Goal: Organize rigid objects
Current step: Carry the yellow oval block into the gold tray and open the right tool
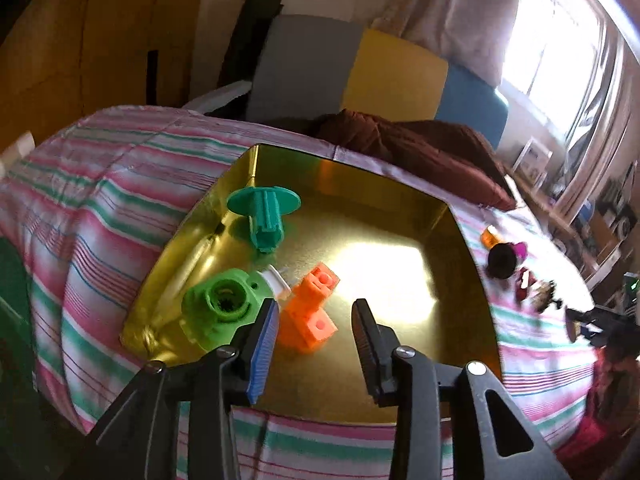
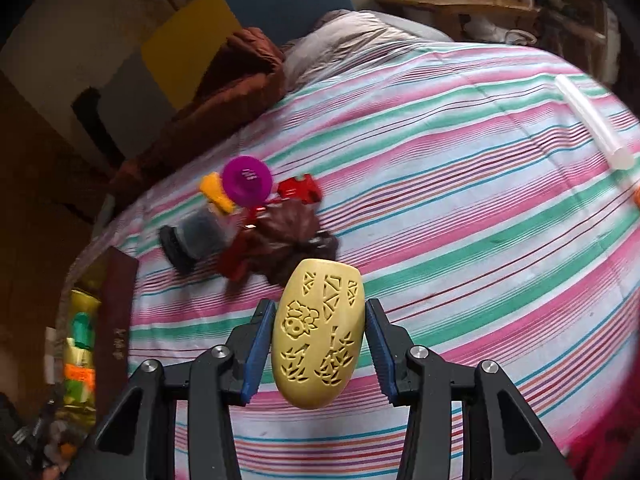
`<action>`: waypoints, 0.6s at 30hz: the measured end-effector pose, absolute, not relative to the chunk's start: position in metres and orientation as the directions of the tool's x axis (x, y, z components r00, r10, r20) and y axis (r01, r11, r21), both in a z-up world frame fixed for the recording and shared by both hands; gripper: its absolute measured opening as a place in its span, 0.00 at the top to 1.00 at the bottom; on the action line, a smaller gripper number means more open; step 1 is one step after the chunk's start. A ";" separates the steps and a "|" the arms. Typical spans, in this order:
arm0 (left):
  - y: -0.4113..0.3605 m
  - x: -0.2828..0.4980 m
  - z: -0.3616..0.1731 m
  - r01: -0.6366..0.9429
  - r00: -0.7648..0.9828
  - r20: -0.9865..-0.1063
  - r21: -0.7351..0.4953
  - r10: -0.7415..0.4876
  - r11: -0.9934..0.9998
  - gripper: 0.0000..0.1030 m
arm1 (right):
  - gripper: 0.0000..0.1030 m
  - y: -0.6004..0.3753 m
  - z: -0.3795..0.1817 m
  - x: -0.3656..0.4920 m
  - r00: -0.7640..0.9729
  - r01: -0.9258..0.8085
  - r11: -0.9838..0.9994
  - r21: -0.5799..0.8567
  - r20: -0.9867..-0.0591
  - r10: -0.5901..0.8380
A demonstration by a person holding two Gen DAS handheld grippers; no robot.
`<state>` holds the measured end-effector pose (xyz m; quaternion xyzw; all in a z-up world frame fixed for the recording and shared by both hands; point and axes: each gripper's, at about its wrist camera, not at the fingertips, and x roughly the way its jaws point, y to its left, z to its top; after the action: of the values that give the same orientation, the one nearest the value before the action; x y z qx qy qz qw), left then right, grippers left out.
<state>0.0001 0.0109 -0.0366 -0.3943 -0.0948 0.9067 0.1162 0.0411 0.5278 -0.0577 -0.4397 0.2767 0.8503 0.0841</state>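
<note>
The left claw hangs over the gold tray with its jaws apart and nothing between them; the orange block piece lies just below on the tray floor, beside a green socket-like part and a teal flanged part, which suggests the tray is the collecting place. The right claw is clamped on a tan oval shell cut with flower and triangle patterns, held above the striped bed cover, probably bound for the tray. Loose pieces wait on the bed.
</note>
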 end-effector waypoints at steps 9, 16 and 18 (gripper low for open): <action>0.026 0.013 -0.037 -0.210 -0.641 -0.680 -0.290 0.355 -0.934 0.49 | 0.55 0.468 -0.060 0.038 -0.583 -0.269 -0.828 0.491 -0.768 -0.266; 0.021 0.018 -0.036 -0.199 -0.651 -0.674 -0.292 0.349 -0.936 0.47 | 0.55 0.368 -0.025 0.020 -0.569 -0.049 -0.860 0.508 -0.722 -0.394; 0.014 0.018 -0.034 -0.170 -0.667 -0.671 -0.287 0.325 -0.943 0.47 | 0.55 0.335 -0.017 0.016 -0.559 0.013 -0.869 0.495 -0.717 -0.417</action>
<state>0.0182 0.0144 -0.0345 -0.3847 -0.1006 0.9074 0.1362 0.0160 0.3354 -0.0168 -0.4523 0.2232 0.8543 -0.1257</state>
